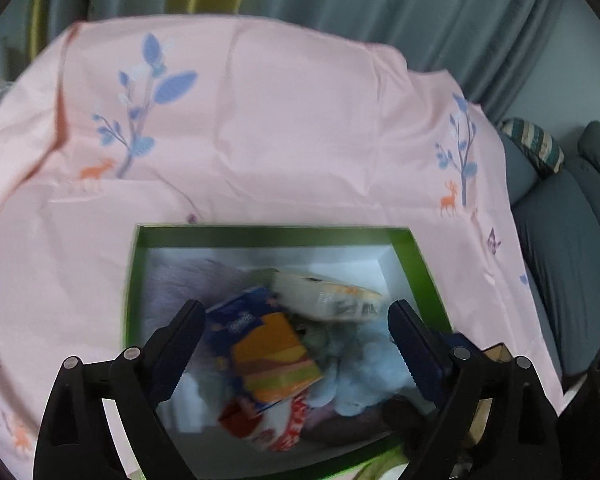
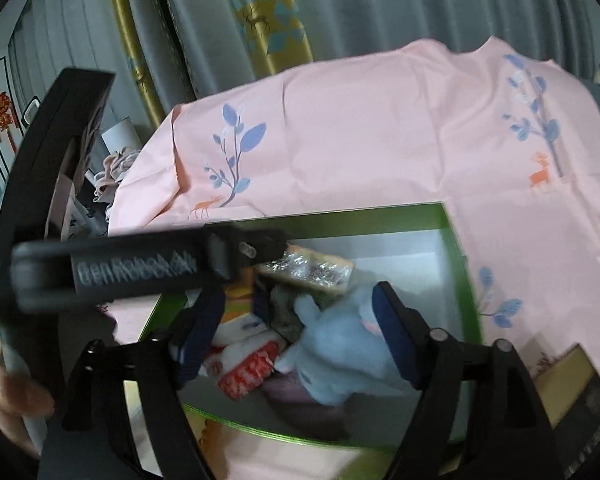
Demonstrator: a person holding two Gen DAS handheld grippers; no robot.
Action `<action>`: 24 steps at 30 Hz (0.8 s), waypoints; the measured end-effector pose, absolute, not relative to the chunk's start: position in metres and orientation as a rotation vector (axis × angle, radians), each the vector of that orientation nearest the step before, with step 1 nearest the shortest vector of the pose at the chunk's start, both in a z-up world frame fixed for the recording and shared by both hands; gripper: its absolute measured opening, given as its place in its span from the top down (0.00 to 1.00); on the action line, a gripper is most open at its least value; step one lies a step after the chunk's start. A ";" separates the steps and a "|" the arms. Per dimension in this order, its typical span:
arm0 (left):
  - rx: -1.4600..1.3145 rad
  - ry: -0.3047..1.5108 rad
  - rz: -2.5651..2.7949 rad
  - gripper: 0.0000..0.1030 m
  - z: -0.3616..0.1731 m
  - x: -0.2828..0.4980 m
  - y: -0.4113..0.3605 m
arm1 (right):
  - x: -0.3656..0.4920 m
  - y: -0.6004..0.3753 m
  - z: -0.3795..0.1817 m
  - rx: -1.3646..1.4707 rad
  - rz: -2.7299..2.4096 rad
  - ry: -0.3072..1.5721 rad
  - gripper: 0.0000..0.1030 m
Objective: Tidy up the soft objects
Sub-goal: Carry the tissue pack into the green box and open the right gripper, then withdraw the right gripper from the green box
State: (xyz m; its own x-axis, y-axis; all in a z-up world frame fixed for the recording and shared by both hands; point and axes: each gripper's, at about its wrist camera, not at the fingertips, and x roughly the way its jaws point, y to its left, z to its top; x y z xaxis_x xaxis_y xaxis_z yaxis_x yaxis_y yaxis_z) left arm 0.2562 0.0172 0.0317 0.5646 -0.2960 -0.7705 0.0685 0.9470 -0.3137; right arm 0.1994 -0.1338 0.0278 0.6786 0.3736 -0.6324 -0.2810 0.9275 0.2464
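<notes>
Hovering over the green box (image 1: 138, 280), your left gripper (image 1: 296, 320) has its jaws spread wide with nothing clamped; no pad touches the contents below. Your right gripper (image 2: 300, 308) is also apart, its fingers on either side of the pale blue plush toy (image 2: 340, 344) without pressing it. The box sits on the pink printed sheet (image 1: 280, 128), near you. Inside it lie a blue and orange tissue pack (image 1: 272, 352), a clear-wrapped packet (image 1: 328, 296) at the far side, a red and white cloth (image 2: 248, 368) at the near side, and a lilac fluffy item (image 1: 192, 284) at the far left. From the right wrist view, the left tool crosses the left half of the box.
</notes>
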 end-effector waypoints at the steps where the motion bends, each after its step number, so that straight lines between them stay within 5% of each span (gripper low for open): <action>1: -0.265 0.941 -0.215 0.09 0.035 0.251 0.021 | 0.192 -0.137 0.031 0.127 0.372 0.730 0.21; 24: -0.066 0.869 -0.162 0.06 0.028 0.046 0.001 | 0.012 -0.173 0.037 -0.062 0.382 0.689 0.02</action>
